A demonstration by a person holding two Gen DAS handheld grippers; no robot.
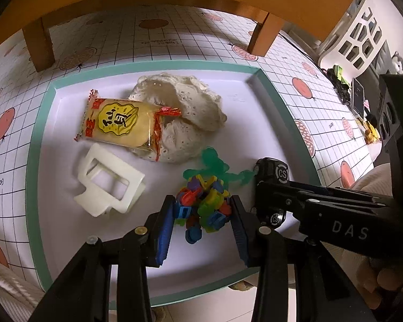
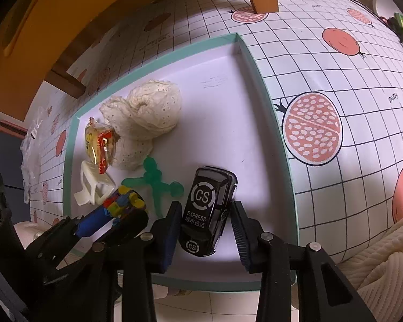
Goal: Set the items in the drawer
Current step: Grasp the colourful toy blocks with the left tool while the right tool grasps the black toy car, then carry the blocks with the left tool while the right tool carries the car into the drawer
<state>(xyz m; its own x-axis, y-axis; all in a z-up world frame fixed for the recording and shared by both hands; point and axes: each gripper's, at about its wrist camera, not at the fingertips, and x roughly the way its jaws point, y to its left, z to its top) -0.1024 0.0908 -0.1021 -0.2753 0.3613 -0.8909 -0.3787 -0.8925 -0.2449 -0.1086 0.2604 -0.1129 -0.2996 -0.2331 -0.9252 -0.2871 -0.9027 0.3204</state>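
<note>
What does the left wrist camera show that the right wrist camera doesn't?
Only the left wrist view shows the snack packet's printed face and the left gripper flanking the coloured block cluster. Only the right wrist view shows the black toy car's EXPRESS roof between the right gripper's fingers. Both show the teal-rimmed tray, cream cloth, white clip and green figure.

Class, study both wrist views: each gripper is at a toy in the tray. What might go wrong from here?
1. The left gripper straddles a loose bundle of coloured clips; lifting may shed pieces.
2. The green figure touches the bundle and could be dragged along.
3. The right gripper flanks the black toy car with a gap at one finger, and the two grippers are close enough to collide.
</note>
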